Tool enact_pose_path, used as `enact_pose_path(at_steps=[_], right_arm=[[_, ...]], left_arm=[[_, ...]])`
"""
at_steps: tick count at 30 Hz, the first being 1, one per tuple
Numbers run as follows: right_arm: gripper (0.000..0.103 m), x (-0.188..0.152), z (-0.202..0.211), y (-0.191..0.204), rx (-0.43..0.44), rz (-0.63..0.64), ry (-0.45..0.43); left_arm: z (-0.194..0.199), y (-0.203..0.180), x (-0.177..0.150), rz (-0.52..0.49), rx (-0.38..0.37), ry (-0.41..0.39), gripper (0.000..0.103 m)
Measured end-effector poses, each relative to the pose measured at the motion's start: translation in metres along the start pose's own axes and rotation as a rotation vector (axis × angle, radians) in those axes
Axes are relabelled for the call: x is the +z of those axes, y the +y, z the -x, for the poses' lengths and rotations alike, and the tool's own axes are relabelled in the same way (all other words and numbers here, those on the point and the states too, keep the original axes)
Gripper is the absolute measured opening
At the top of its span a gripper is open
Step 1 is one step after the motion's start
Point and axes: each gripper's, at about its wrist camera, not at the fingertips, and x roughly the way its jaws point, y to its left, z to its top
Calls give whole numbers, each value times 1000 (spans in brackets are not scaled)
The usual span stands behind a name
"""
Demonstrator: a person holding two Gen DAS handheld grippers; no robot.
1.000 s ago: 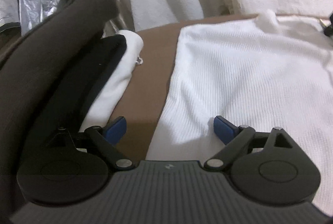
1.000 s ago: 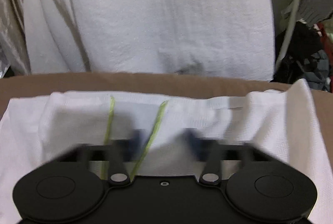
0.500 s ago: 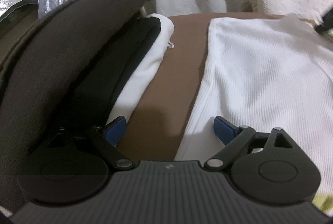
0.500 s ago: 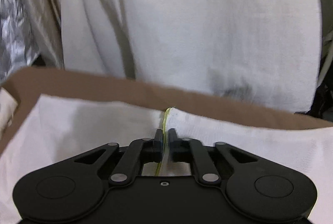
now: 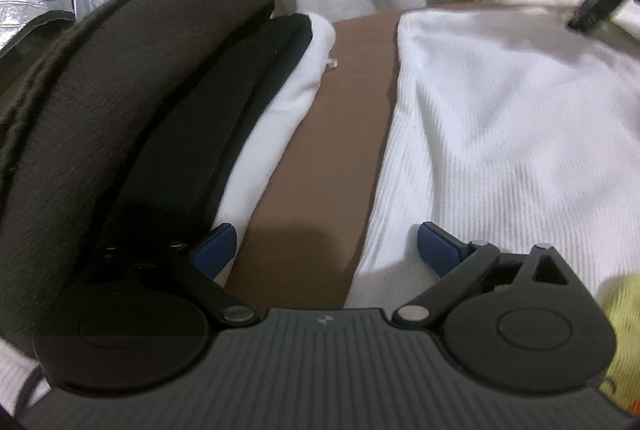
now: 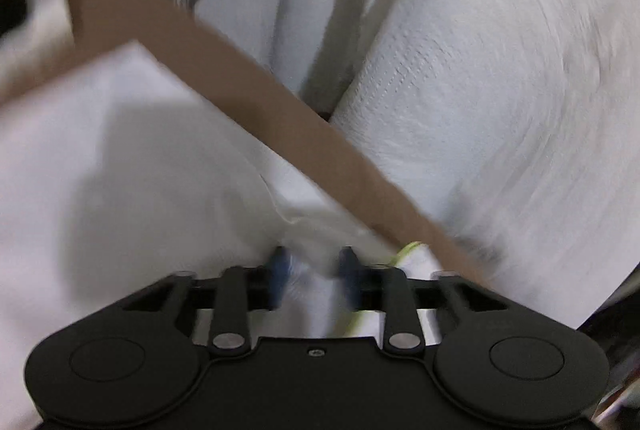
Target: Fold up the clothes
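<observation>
The white top (image 5: 500,118) lies spread on the brown surface (image 5: 340,134), its left edge now just inside the left tongs (image 5: 326,246), which have slid along beside the folded stack (image 5: 168,110). These tongs are opening wide with nothing pinched. The right tongs (image 6: 314,270), shut on the yellow-trimmed hem (image 6: 408,250) half a second ago, have rolled and are opening, cloth loose between the jaws. This fold looks laid down; the next likely starts at the left edge.
</observation>
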Motion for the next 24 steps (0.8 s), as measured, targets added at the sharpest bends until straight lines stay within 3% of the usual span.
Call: enact_pose_path(at_steps=[3,6,9,15,20,22,24], right_arm=[[24,6,3,-17,-126,-136,-62],[26,4,26,-37,-141,-282,-140],[28,-5,44,-48,28,-347,-183],[33,-9,69,-37,192,-277,-15],[35,-18,91,-49,228,-273,48],[35,-20,91,-58,289,-326,39],[27,-20,91,-66,365,-357,31]], left_arm=[[1,0,-2,-34,-3,10,99],[8,4,-4,-26,-30,3,99],[21,8,-11,5,-67,-9,99],[43,17,-30,130,-195,-119,99],[38,13,-11,140,-211,-64,99],[32,12,5,158,-246,-33,99],[22,9,29,151,-301,-13,99]])
